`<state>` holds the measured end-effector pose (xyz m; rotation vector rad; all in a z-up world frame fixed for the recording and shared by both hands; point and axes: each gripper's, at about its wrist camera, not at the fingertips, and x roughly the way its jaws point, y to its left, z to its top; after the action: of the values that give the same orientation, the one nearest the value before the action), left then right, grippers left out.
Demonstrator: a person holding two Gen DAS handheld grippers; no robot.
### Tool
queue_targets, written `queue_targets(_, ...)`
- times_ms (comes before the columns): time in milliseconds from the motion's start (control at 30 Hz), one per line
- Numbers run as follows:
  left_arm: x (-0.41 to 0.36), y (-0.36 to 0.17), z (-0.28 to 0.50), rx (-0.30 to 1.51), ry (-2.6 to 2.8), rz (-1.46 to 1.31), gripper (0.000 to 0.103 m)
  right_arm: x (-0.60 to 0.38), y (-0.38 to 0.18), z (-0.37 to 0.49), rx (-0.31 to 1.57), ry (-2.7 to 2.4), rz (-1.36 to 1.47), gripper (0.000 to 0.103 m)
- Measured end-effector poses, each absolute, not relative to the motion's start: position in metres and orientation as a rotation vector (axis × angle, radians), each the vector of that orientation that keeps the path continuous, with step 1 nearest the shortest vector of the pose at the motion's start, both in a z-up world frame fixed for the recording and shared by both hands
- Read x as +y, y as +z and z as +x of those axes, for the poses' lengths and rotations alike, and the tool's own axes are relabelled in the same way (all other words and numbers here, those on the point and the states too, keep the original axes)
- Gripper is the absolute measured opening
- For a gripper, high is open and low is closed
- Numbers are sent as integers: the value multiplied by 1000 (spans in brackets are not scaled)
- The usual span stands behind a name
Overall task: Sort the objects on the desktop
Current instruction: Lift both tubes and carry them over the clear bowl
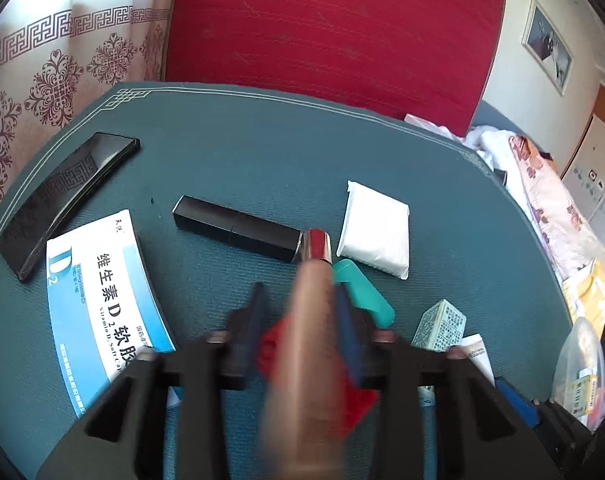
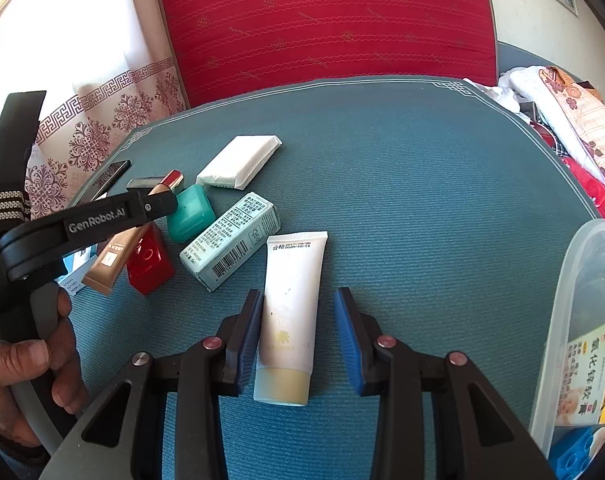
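My left gripper (image 1: 298, 294) is shut on a beige cosmetic tube (image 1: 310, 320) with a shiny red cap (image 1: 318, 244); the tube is blurred and lies along the fingers, over a red box (image 1: 272, 346). From the right wrist, the same gripper (image 2: 158, 204) shows side-on, holding the beige tube (image 2: 114, 260) beside the red box (image 2: 150, 260). My right gripper (image 2: 300, 332) is open around a white tube (image 2: 290, 300) lying on the teal mat (image 2: 422, 200). Its left pad (image 2: 250, 332) is against the tube; a gap separates the right pad from it.
A black lipstick case (image 1: 238, 232), white packet (image 1: 376, 232), teal case (image 1: 362, 292), phone (image 1: 66, 200) and vitamin D box (image 1: 102, 288) lie on the mat. A pale blue carton (image 2: 230, 236) sits mid-mat. A clear plastic bin (image 2: 574, 300) stands right. A hand (image 2: 22, 360) grips the left handle.
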<state>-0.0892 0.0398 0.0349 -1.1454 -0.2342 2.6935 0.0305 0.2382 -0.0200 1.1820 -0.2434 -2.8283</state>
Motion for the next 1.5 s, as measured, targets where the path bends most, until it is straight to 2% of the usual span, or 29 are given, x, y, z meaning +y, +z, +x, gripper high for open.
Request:
queue_targets(133,44,40,-82,-215,2709,-1109,20,240,-20,31,-268,-2824,1171,40)
queue_targets(367,43,62,-69,-262,2707,-972,20,245,-17,37,-320,-2838,1124,31)
queue_targets(1100,76,86,-35,-163,2625,-834,20,245,22,88,-229,-2953,1000,30)
queue_targets(1333,92,85,-25,-106,2603,-822,20,259,36,105,-232,-3007,956,30)
queue_targets(1500,90,87,-23,-111,2610,-816,20,258,25,103,-287,-2957,1042,31)
